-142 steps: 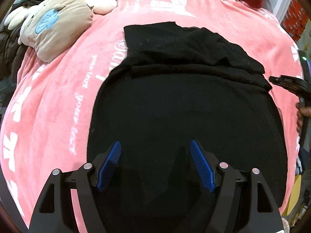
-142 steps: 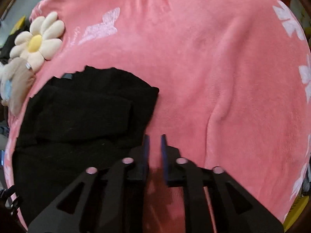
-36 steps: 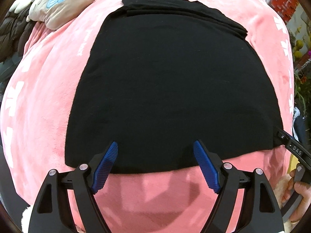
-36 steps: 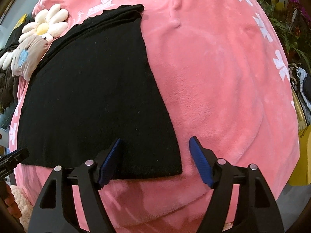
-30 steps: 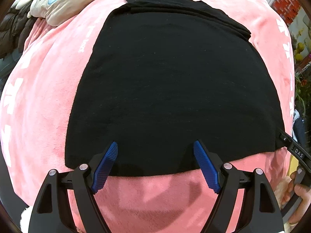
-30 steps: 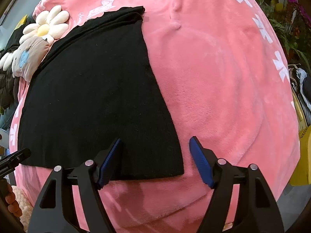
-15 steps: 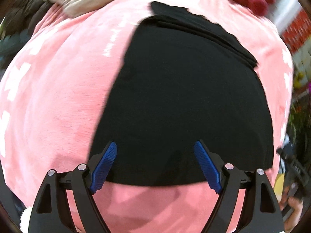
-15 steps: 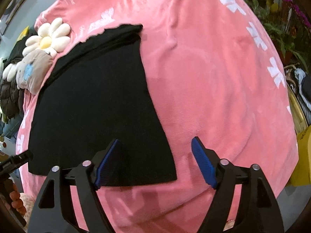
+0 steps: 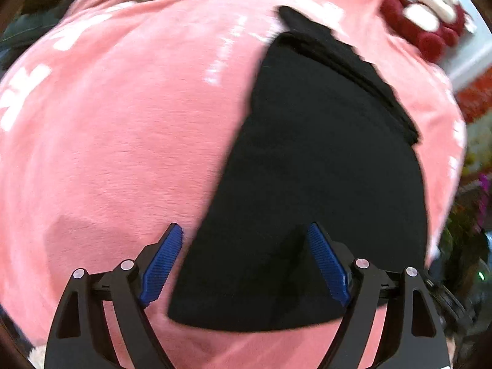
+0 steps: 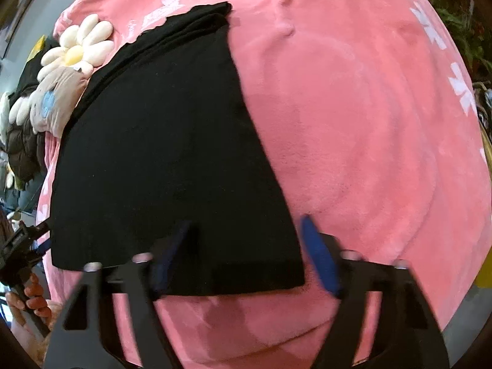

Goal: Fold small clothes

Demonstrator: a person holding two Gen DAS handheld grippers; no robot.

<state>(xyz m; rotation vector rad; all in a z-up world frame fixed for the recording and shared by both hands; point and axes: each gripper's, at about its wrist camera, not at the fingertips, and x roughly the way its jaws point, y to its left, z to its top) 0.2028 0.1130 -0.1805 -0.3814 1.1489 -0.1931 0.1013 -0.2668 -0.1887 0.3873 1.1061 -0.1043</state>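
Observation:
A black garment (image 9: 319, 178) lies flat on a pink blanket (image 9: 117, 141), with its far end folded over in layers. It also shows in the right wrist view (image 10: 166, 153). My left gripper (image 9: 246, 258) is open and empty, hovering over the garment's near left corner. My right gripper (image 10: 246, 252) is open and empty over the garment's near right corner; it is blurred. The left gripper also shows at the left edge of the right wrist view (image 10: 21, 246), held by a hand.
A flower-shaped cushion (image 10: 77, 49) and a beige plush (image 10: 55, 98) lie at the blanket's far left. A red and white plush (image 9: 430, 15) sits at the far right corner. Plants (image 10: 455, 18) stand beyond the blanket's right edge.
My left gripper has swung left to the garment's near left corner. My right gripper has shifted slightly over the near right corner. Both stay open.

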